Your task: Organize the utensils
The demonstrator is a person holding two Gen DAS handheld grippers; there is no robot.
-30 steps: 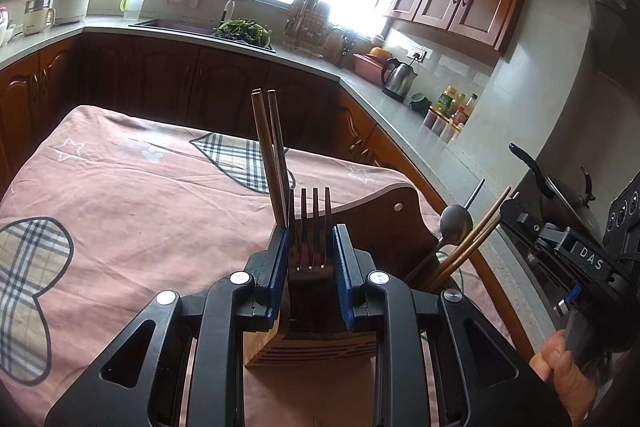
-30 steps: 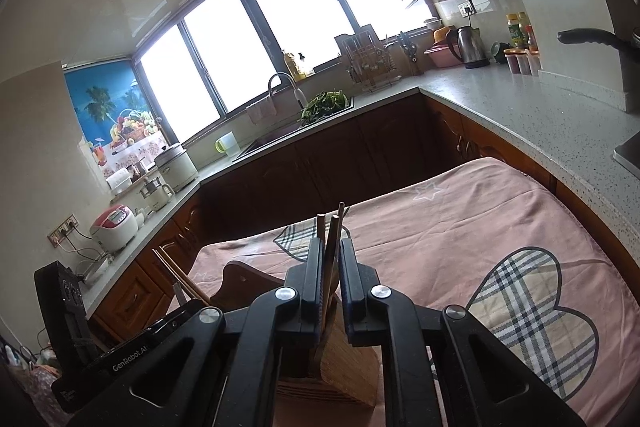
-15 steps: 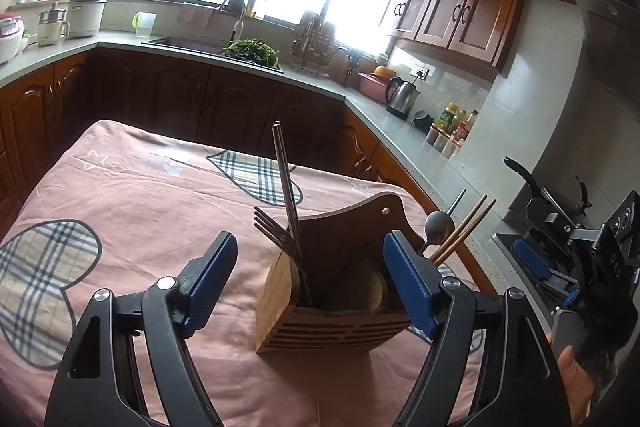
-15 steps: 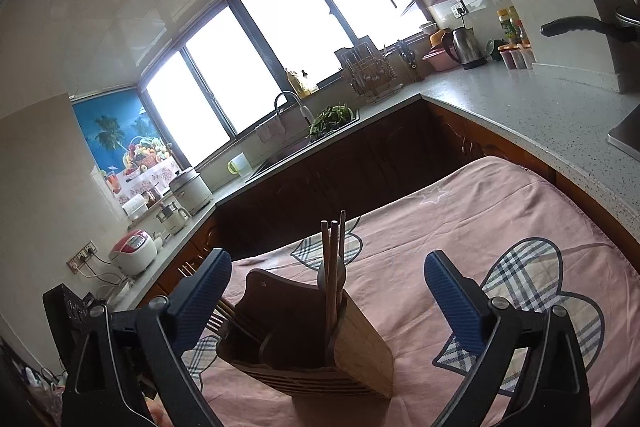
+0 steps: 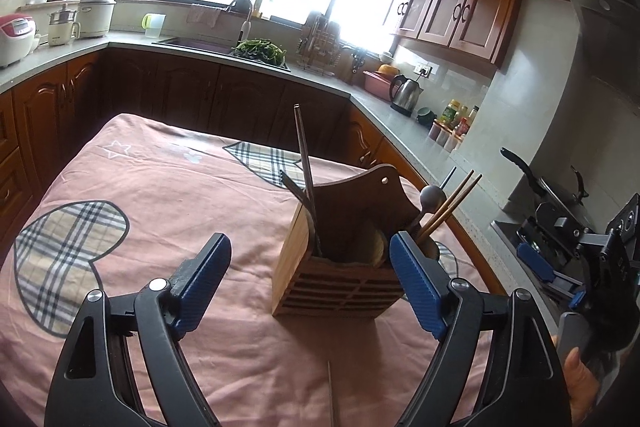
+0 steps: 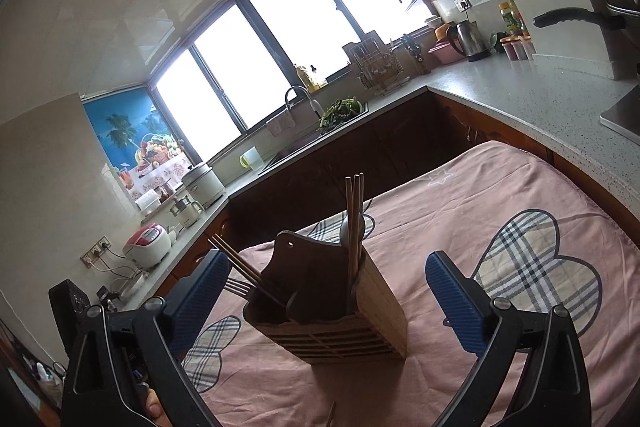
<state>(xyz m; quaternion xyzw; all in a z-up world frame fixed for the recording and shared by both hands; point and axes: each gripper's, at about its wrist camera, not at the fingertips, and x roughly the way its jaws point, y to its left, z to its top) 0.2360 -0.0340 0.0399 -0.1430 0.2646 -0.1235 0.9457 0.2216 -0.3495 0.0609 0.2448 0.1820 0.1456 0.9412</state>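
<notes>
Wooden holder: a slatted utensil holder (image 5: 336,287) stands upright on the surface, with a taller dark back panel that has a small hole near its top.
Cloth: pink, with plaid heart patches (image 5: 64,259) — it covers the surface (image 5: 168,195) under the holder.
Left tool: left tool (image 5: 312,287) has its blue-padded jaws spread and opening a little more; nothing is gripped. The holder sits ahead of the tool, seen between the two pads but not touched by them.
Right tool: right tool (image 6: 332,299) stands wide apart and empty, facing the holder from the other side, pads clear of it.
Fork: a fork (image 5: 294,187) leans out of the left compartment in the left wrist view, tines up.
Dark chopsticks: a dark pair (image 5: 305,163) rises nearly upright from that same compartment, beside the fork.
Light chopsticks: a lighter pair (image 5: 452,203) slants out of the right compartment.
Spoon: a spoon (image 5: 430,195) stands bowl up — close beside the lighter pair.
Loose piece: a thin stick (image 5: 332,395) lies on the cloth near the bottom edge; what it is cannot be told.
Hand: part of a hand (image 5: 576,383) grips the right tool's handle at the right edge.
</notes>
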